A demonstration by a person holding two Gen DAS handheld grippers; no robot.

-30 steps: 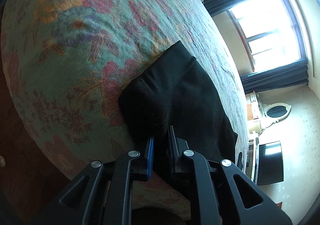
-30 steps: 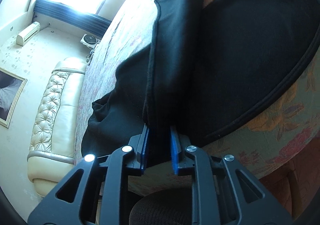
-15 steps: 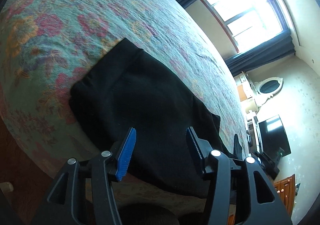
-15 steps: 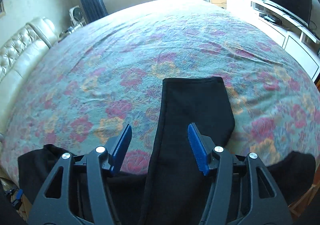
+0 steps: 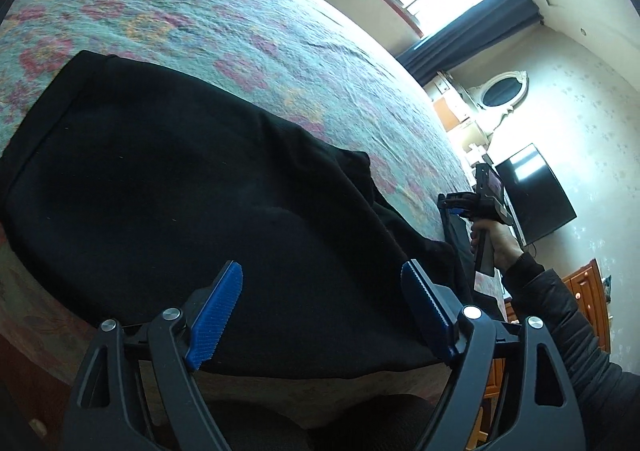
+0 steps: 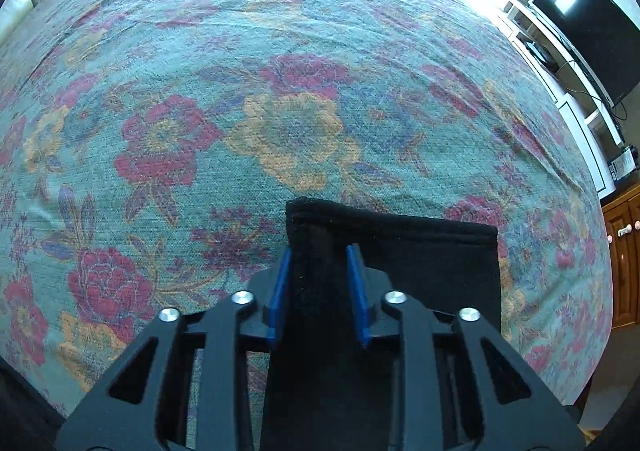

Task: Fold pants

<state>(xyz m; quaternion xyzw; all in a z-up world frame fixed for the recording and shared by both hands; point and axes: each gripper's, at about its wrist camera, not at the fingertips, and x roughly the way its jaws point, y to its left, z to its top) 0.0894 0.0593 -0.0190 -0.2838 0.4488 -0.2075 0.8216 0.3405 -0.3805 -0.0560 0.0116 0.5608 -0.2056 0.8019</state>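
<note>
Black pants (image 5: 180, 191) lie spread on the floral bedspread (image 5: 248, 31) near the bed's front edge. My left gripper (image 5: 322, 303) is open and empty just above the wide end of the pants. My right gripper (image 6: 318, 283) is shut on the hem end of a pant leg (image 6: 420, 251), with cloth pinched between the blue pads. In the left wrist view the right gripper (image 5: 460, 207) shows at the far end of the pants, held by a hand in a dark sleeve.
The floral bedspread (image 6: 280, 91) stretches far beyond the pants. A TV (image 5: 536, 199) and white shelf (image 6: 560, 63) stand past the bed's right side, with a wooden cabinet (image 6: 624, 251) nearby. A window with dark curtains (image 5: 472, 23) is behind.
Both grippers let go of the pants and opened. The left has stayed open and drawn back. The right moved to the leg's end and shut on it.
</note>
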